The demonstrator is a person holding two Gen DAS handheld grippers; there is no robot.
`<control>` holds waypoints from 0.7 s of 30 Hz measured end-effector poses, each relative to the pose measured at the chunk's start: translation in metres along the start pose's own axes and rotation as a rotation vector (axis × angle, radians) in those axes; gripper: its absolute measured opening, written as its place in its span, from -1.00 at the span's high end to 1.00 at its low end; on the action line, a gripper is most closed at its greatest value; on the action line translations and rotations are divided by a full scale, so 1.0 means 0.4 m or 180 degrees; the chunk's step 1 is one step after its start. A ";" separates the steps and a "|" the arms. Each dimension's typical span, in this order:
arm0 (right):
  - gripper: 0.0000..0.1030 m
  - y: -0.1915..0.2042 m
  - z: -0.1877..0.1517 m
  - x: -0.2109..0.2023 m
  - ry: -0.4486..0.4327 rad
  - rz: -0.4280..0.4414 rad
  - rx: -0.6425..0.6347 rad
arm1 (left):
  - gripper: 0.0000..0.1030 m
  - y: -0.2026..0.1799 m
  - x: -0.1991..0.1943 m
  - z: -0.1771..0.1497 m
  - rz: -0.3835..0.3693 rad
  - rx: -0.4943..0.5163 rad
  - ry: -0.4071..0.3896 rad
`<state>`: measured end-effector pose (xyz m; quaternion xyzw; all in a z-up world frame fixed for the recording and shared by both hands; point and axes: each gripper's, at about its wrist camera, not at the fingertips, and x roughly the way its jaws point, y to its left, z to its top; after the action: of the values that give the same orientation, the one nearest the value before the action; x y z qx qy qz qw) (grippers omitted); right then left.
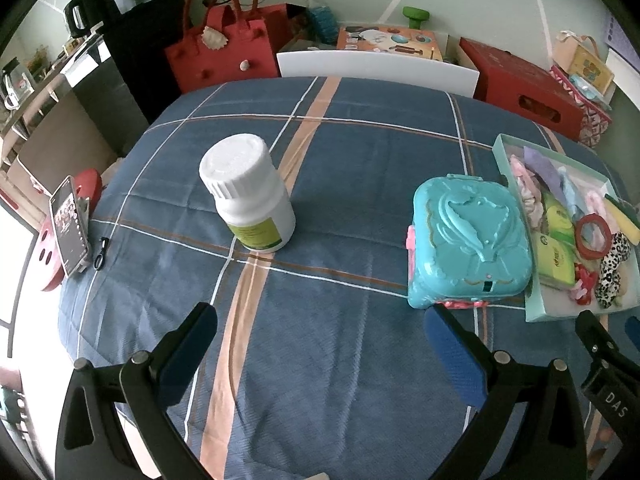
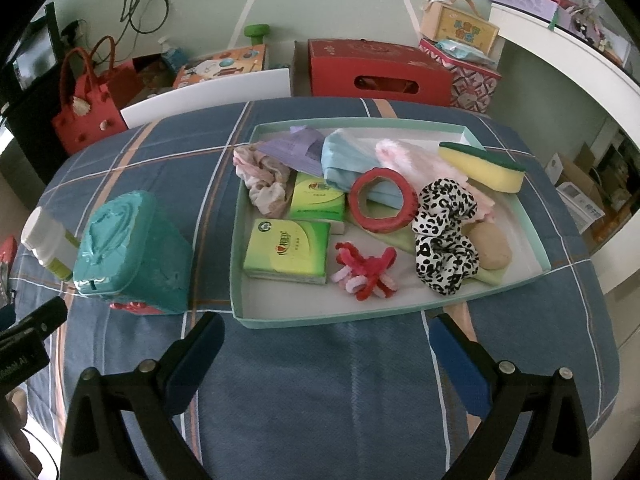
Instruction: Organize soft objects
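Note:
A shallow mint-green tray (image 2: pixel 240 312) (image 1: pixel 500 148) on the blue plaid cloth holds the soft things: two green tissue packs (image 2: pixel 286 252), a leopard scrunchie (image 2: pixel 444 240), a red ring (image 2: pixel 380 200), a yellow sponge (image 2: pixel 482 166), a pink fuzzy piece (image 2: pixel 404 156), a pale scrunchie (image 2: pixel 262 180), a blue bundle (image 2: pixel 346 156) and a red-pink chenille toy (image 2: pixel 366 270). My right gripper (image 2: pixel 326 340) is open just in front of the tray's near rim, holding nothing. My left gripper (image 1: pixel 320 332) is open over bare cloth, in front of the bottle and case.
A white pill bottle (image 1: pixel 248 192) and a teal plastic case (image 1: pixel 470 240) stand left of the tray. A phone on a stand (image 1: pixel 70 230) sits at the table's left edge. A white chair back (image 1: pixel 376 66), red bag (image 1: pixel 222 52) and red box (image 2: pixel 380 72) lie beyond the table.

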<state>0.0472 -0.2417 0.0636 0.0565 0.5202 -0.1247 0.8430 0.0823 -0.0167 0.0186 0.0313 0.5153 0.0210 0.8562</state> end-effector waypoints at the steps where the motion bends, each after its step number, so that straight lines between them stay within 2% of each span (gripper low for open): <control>1: -1.00 -0.001 0.000 0.000 0.0001 -0.0001 0.0001 | -1.00 0.000 0.001 0.000 0.0006 -0.0001 0.0003; 21: -1.00 -0.001 0.001 0.002 0.0004 -0.0003 -0.0003 | -1.00 0.007 -0.001 0.000 0.0045 -0.0017 -0.0007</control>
<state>0.0477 -0.2421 0.0629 0.0558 0.5208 -0.1248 0.8427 0.0822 -0.0140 0.0193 0.0327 0.5141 0.0284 0.8567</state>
